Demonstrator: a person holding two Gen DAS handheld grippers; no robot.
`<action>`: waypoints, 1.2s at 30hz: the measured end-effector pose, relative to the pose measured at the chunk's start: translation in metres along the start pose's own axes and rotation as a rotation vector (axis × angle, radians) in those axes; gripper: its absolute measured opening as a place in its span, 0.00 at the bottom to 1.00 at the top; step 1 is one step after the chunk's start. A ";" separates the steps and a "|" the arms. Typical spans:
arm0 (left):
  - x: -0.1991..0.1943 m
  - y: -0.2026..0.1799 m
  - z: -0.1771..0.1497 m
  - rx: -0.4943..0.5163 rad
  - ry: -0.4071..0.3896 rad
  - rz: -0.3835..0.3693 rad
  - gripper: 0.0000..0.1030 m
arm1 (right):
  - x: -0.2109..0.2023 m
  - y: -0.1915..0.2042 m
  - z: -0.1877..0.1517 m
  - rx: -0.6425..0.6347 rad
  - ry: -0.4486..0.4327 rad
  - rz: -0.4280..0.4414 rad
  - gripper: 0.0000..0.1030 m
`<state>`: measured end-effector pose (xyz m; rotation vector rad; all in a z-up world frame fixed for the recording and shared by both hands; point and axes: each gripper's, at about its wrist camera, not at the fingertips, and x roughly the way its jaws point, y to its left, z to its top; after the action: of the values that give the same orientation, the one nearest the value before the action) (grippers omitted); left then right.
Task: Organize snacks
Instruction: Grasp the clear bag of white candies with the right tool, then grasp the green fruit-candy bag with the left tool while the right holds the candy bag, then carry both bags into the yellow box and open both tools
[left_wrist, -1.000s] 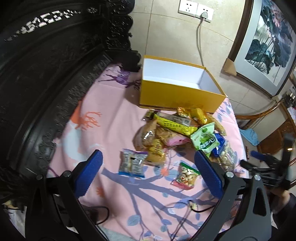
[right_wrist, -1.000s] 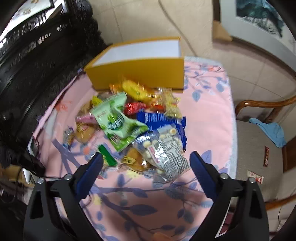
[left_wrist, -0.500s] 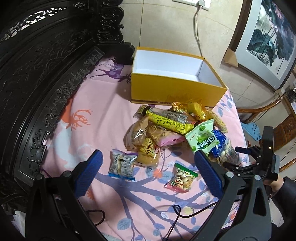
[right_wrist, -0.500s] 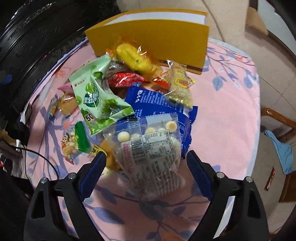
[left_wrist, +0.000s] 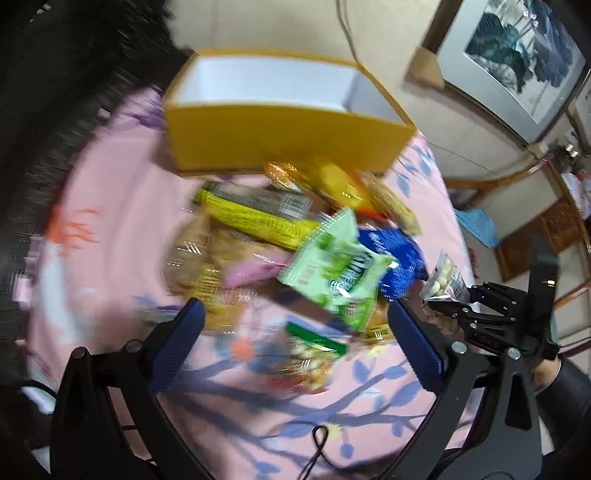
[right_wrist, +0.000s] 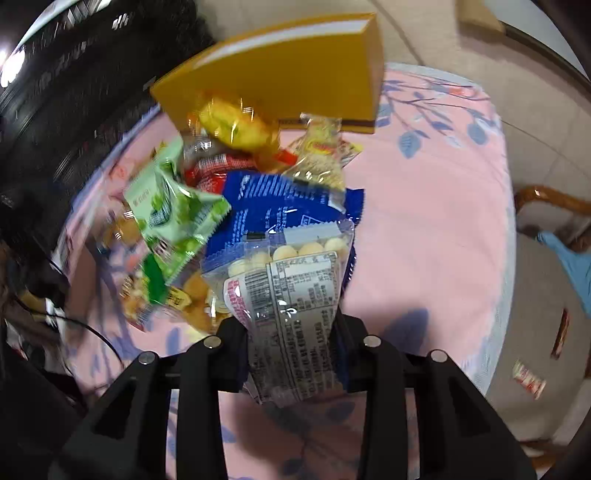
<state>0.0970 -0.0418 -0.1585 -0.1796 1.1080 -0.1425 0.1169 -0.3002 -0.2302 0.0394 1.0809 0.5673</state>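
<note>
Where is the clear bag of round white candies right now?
The clear candy bag is clamped in the right hand-held gripper, at the near-right edge of the snack pile, just in front of the blue packet.

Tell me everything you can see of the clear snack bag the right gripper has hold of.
The clear bag is a see-through plastic pouch of small round pale-yellow balls, with a serrated sealed top edge. Its facing side carries a white printed label with a nutrition table and a pink patch at the left. The right gripper has its jaws shut on the lower part, holding the bag upright. In the left wrist view the bag hangs raised at the table's right edge, beside the blue packet.
</note>
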 end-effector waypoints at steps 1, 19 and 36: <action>0.013 -0.003 0.000 -0.006 0.028 -0.016 0.98 | -0.004 0.001 -0.003 0.013 -0.015 0.005 0.35; 0.103 -0.032 0.006 -0.016 0.096 -0.169 0.41 | -0.039 0.013 -0.037 0.175 -0.066 0.042 0.35; -0.002 -0.030 0.040 0.080 -0.187 -0.211 0.21 | -0.065 0.035 0.014 0.107 -0.160 0.043 0.35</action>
<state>0.1312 -0.0681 -0.1332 -0.2329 0.8934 -0.3512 0.0922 -0.2962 -0.1597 0.1992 0.9551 0.5354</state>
